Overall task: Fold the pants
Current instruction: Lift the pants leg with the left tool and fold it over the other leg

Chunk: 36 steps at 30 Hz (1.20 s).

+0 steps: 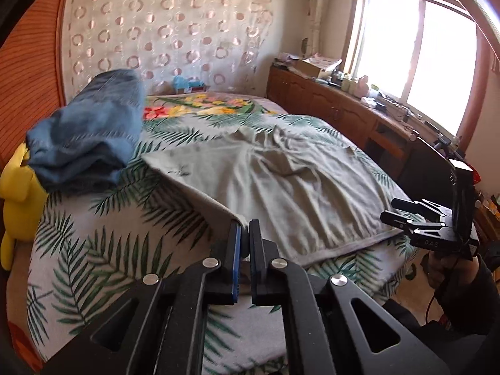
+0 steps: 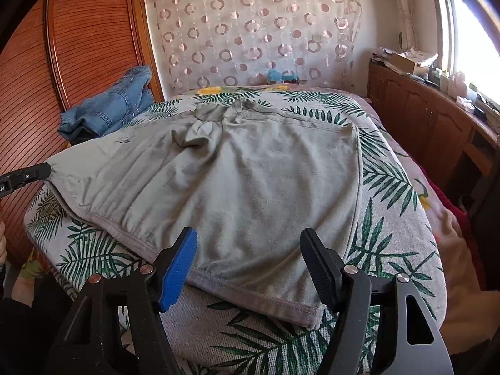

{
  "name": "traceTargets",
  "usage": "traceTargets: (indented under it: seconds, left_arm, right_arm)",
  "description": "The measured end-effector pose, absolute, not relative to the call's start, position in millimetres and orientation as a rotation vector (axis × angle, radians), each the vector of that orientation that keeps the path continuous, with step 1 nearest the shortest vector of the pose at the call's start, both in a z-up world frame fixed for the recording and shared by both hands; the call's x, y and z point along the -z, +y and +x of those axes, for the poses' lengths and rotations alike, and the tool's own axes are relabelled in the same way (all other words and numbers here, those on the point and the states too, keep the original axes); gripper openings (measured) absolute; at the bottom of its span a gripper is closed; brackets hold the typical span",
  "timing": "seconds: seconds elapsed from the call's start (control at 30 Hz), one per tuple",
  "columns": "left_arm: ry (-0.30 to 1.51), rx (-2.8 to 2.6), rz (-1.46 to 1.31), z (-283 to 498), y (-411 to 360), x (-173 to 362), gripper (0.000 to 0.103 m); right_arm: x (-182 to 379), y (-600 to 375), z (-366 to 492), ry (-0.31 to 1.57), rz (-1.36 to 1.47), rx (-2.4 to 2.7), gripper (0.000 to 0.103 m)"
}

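Grey pants [image 1: 281, 184] lie spread on the leaf-print bed cover, also seen in the right wrist view [image 2: 250, 187]. My left gripper [image 1: 245, 229] is shut on the near corner of the grey pants; its tip shows at the left edge of the right wrist view [image 2: 40, 168], at the waistband corner. My right gripper [image 2: 248, 250] is open, its fingers astride the near hem of the pants and not gripping. It shows in the left wrist view [image 1: 393, 212] at the right, at the pants' edge.
Folded blue jeans [image 1: 90, 137] lie at the bed's far left, also in the right wrist view [image 2: 109, 109]. A yellow plush toy [image 1: 18, 193] sits by the wooden wardrobe [image 2: 78, 47]. A cluttered wooden cabinet [image 1: 343, 106] runs under the window on the right.
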<state>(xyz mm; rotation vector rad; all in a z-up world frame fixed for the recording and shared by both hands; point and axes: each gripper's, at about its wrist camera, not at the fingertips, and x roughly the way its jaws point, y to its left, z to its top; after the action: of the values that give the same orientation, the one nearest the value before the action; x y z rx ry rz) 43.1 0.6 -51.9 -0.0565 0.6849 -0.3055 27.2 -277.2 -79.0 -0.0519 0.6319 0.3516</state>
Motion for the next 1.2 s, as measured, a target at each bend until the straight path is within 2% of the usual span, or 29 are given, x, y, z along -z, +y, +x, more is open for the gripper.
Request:
traceTargets:
  seconds: [0.07,0.23,0.5,0.83,1.2]
  left_arm:
    - [0.676,0.328,-0.045,49,-9,47,0.006]
    - [0.664,0.378,-0.024,58,-33,36,0.006]
    - [0.652,0.466,0.018,78,-76,20,0.006]
    - [0.657,0.569,0.067,93,-133,9,0.006]
    - [0.698,0.598,0.114,112,-174,23,0.006]
  right_arm:
    - [75,-278,25,0.621,-0.061,-0.344,0.069]
    - [70,-280,21,0.606,-0.071,-0.343,0.060]
    - [73,-285,19,0.603,-0.059,-0.334,0.054]
    - [67,-298,17,0.580,-0.051,-0.319,0.052]
    - [66,-308,13,0.568,-0.040,-0.296,0.051]
